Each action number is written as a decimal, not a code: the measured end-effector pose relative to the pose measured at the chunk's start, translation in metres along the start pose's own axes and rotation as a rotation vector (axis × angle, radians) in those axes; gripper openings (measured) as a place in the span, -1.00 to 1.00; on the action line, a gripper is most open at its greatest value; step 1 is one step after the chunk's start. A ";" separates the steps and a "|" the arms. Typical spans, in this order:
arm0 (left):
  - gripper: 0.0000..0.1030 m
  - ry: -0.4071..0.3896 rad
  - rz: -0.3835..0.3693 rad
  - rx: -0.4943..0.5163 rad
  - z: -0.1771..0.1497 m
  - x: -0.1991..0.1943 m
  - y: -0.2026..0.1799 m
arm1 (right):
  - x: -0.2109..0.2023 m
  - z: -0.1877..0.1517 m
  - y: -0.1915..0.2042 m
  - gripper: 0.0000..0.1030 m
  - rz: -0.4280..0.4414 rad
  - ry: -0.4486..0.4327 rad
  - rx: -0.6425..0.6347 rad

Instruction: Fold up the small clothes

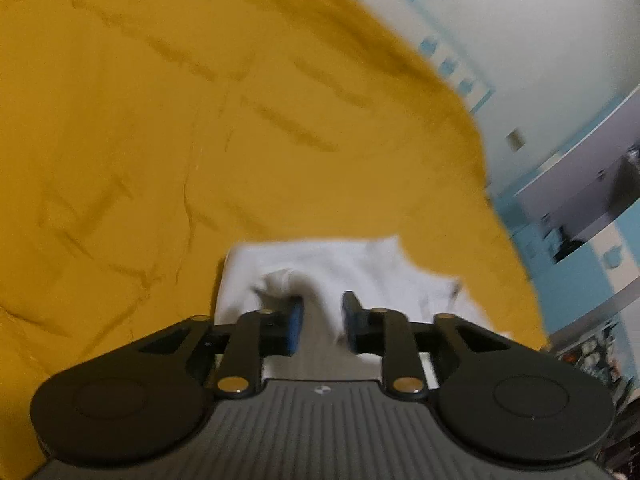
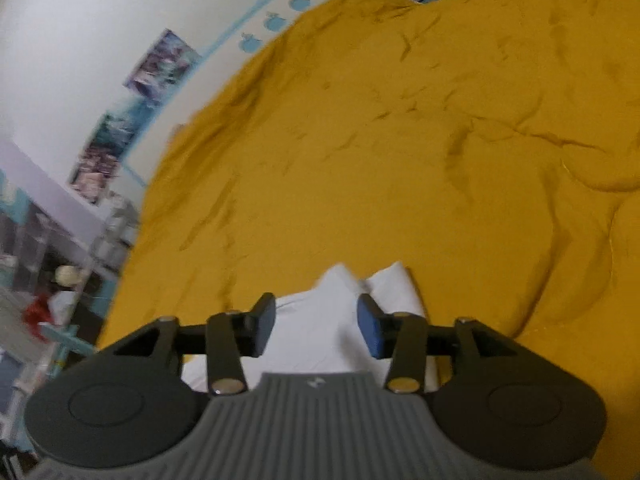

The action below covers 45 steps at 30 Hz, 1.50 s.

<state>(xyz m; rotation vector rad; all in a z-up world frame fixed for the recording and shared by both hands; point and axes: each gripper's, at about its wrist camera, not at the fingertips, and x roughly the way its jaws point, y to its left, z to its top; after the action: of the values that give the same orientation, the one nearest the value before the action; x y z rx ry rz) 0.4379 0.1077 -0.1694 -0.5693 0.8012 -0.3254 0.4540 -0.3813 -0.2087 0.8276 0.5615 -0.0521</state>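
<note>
Here, through the left wrist camera, we look along the left gripper [image 1: 319, 322] with its black fingers and blue pads [image 1: 295, 324]. The fingers stand apart with a clear gap between them, and we see nothing clamped there. Just beyond and beneath them lies the small white cloth garment [image 1: 352, 264], crumpled, with a raised bunch of fabric close to the left pad. It rests on the wide mustard-yellow bedspread [image 1: 160, 120], which is wrinkled and fills most of the view. To the right we see a pale wall with blue-trimmed pictures [image 1: 456, 68]; the frame is blurred.

In the right wrist view, the right gripper [image 2: 318, 328] also has its blue-padded fingers [image 2: 370, 330] apart, closed on nothing. The same white garment [image 2: 320, 328] lies under and between them, its folded corners poking up just past the fingertips. The yellow bedspread [image 2: 400, 140] stretches beyond, and posters [image 2: 160, 64] hang on the wall at left.
</note>
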 end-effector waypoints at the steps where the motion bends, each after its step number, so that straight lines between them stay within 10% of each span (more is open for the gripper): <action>1: -0.21 -0.027 -0.006 0.010 -0.002 -0.015 -0.002 | -0.010 -0.003 -0.002 -0.04 0.020 0.013 0.000; 7: 0.12 -0.128 0.048 0.174 -0.032 -0.081 -0.026 | -0.075 -0.039 0.014 0.01 0.037 0.097 -0.193; 13: 0.15 0.006 0.161 0.375 -0.111 -0.087 -0.043 | -0.142 -0.094 0.031 0.17 -0.113 -0.003 -0.464; 24: 0.25 0.127 0.245 0.406 -0.140 -0.055 -0.021 | -0.124 -0.103 -0.010 0.20 -0.214 0.054 -0.393; 25: 0.27 0.130 0.244 0.401 -0.140 -0.055 -0.020 | -0.119 -0.105 -0.012 0.10 -0.221 0.074 -0.390; 27: 0.29 0.130 0.245 0.406 -0.143 -0.056 -0.023 | -0.115 -0.108 -0.015 -0.90 -0.214 0.121 -0.367; 32: 0.30 0.142 0.255 0.449 -0.143 -0.052 -0.028 | -0.127 -0.110 -0.002 -1.00 -0.247 0.073 -0.411; 40: 0.29 0.170 0.240 0.426 -0.137 -0.051 -0.023 | -0.111 -0.115 -0.026 -1.00 -0.306 0.150 -0.338; 45: 0.24 0.171 0.286 0.430 -0.131 -0.072 -0.042 | -0.134 -0.109 -0.008 -0.26 -0.304 0.113 -0.370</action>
<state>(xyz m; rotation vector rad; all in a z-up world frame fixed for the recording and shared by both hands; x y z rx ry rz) 0.2893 0.0622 -0.1755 -0.0220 0.9311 -0.2735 0.2885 -0.3321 -0.2068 0.3817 0.7738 -0.1749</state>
